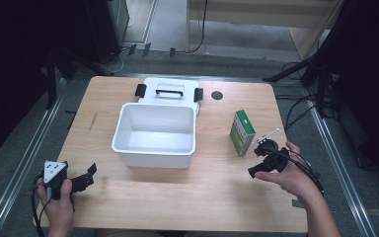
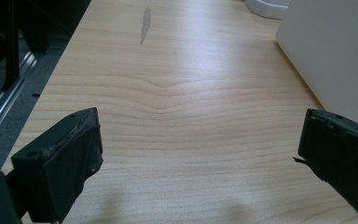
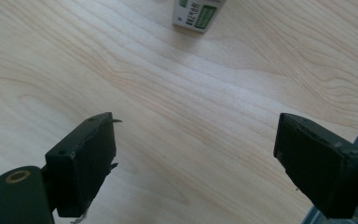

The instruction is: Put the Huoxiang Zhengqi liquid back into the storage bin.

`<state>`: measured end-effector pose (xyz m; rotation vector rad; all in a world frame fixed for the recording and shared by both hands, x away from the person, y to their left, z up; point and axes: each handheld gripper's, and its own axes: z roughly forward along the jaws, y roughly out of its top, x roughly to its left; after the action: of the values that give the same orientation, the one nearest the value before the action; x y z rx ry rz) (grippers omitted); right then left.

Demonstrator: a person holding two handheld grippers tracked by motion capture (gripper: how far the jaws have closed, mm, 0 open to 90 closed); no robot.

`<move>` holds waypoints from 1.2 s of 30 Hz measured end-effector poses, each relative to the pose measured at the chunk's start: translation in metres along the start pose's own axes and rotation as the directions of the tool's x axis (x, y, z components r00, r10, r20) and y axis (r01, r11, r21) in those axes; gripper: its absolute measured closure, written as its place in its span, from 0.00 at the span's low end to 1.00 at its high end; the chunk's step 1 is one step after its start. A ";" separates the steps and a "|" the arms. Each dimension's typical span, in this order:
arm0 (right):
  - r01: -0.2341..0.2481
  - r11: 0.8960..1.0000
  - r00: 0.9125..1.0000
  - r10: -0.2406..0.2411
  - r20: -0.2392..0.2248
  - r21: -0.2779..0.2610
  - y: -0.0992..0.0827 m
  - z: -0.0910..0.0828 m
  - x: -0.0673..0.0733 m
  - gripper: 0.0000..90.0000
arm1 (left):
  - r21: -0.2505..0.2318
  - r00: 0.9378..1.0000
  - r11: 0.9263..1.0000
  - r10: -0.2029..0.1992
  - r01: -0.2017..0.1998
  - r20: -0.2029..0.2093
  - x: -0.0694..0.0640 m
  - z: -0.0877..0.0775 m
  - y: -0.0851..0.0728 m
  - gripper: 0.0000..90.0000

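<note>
Left tongs: agape, empty, 8 o'clock on tabletop.
Right tongs: agape, empty.
Likely step: straddle green carton squarely before closing.

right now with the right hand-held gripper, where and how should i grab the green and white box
Probably across its two broad faces, near the top. The green and white box stands upright on the table, thin and tall, apart from the white bin. The right hand-held gripper, jaws open, sits just right of it, so come in from that side.

Both hands sit at the near edge, well apart; left gripper and right gripper each hold jaws spread wide, empty.
</note>
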<state>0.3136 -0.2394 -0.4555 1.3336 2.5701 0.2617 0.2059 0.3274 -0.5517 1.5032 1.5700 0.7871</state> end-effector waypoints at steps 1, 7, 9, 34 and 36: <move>0.007 0.999 1.000 -0.006 -0.022 0.035 0.005 -0.003 0.001 0.14 | 0.001 1.000 1.000 0.000 0.000 0.001 0.000 0.000 0.000 0.01; 0.018 0.992 1.000 -0.018 -0.003 0.127 0.024 -0.010 0.003 0.14 | 0.002 1.000 1.000 0.000 0.000 0.000 0.000 0.000 0.000 0.01; 0.017 0.991 1.000 -0.016 -0.004 0.133 0.028 -0.011 0.003 0.14 | 0.000 1.000 1.000 0.001 -0.001 0.000 0.000 0.000 0.000 0.01; -0.107 0.985 0.994 0.110 -0.015 0.138 0.091 -0.038 -0.010 0.14 | 0.004 1.000 1.000 0.000 0.000 0.002 0.000 0.000 0.000 0.01; -0.107 0.985 0.994 0.110 -0.015 0.139 0.093 -0.037 -0.011 0.14 | 0.004 1.000 1.000 0.000 0.000 0.003 0.000 0.000 0.000 0.01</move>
<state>0.3815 -0.1970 -0.3939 1.5306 2.5786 0.1202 0.2062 0.3273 -0.5516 1.5061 1.5707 0.7818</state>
